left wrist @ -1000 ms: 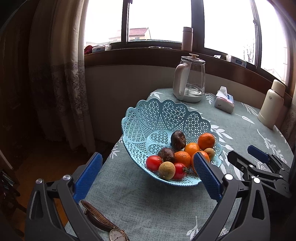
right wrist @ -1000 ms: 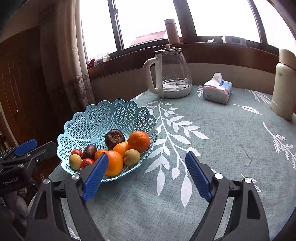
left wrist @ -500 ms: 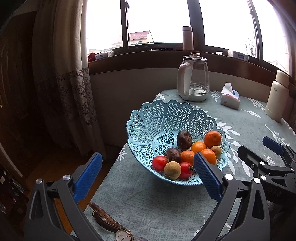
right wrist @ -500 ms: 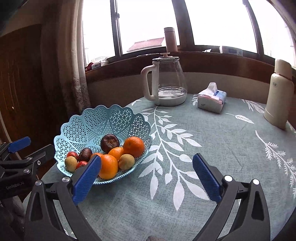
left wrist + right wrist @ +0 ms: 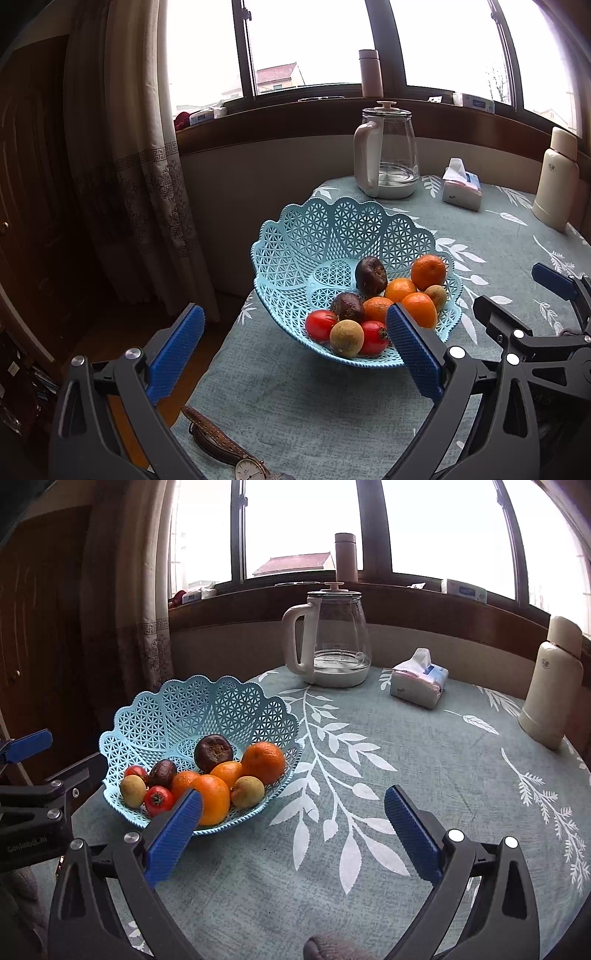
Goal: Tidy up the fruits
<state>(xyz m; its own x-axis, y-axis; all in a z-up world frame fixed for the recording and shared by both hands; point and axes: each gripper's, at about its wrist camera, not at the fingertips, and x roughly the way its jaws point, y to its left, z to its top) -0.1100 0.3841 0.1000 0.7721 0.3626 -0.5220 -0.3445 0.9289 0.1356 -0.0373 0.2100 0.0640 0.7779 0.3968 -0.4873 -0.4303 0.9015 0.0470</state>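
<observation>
A light blue lattice basket (image 5: 332,229) (image 5: 177,709) stands near the table's left edge. It holds several oranges (image 5: 428,271) (image 5: 263,762), two dark fruits (image 5: 370,275) (image 5: 213,752), red ones (image 5: 320,325) (image 5: 159,800) and yellowish ones (image 5: 346,338) (image 5: 133,791). My left gripper (image 5: 295,343) hangs open in front of the basket, nothing between its blue pads. My right gripper (image 5: 293,821) is open too, low over the cloth to the basket's right, and it shows at the right of the left wrist view (image 5: 517,295).
A glass kettle (image 5: 332,642), a tissue pack (image 5: 419,681) and a cream flask (image 5: 554,686) stand at the table's back. A wristwatch (image 5: 229,446) lies at the front left edge, where the table drops to the floor beside a curtain (image 5: 122,147).
Both grippers have drawn back and risen a little from the basket, so more of the table and window shows. Both stay open; the fruit has not moved.
</observation>
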